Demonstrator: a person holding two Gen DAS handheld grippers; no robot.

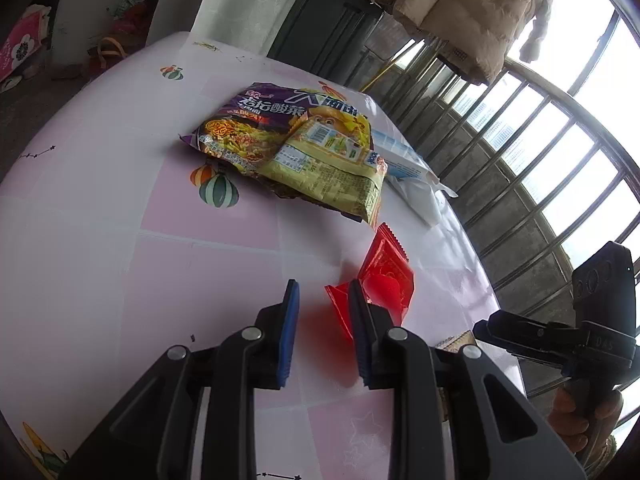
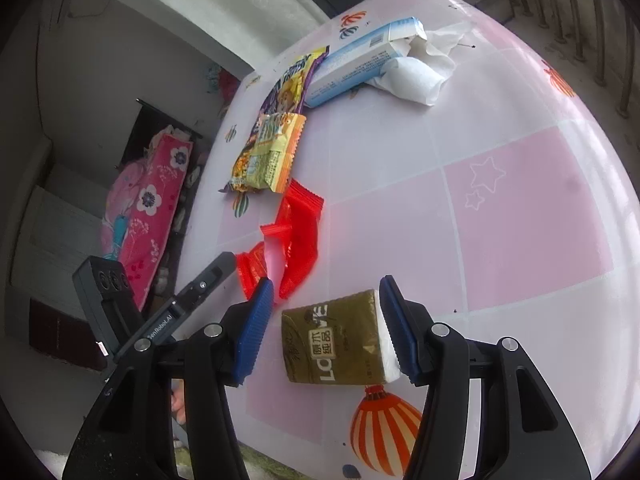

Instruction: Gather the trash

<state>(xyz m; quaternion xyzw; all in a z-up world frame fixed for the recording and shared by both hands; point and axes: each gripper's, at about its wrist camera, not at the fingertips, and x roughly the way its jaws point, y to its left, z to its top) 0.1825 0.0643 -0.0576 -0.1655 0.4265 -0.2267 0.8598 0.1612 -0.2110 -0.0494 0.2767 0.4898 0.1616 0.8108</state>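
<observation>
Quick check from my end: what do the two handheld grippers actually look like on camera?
Both match: the left gripper and right gripper have matte black linkage arms with silver pivot pins and ribbed blue pads. From the right view, the left unit's black body carries white lettering and a lens cluster. No cables visible.

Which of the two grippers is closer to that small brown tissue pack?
Right. The right gripper is open around the brown tissue pack, which lies between its fingers. The left gripper is off by the red wrapper.
</observation>
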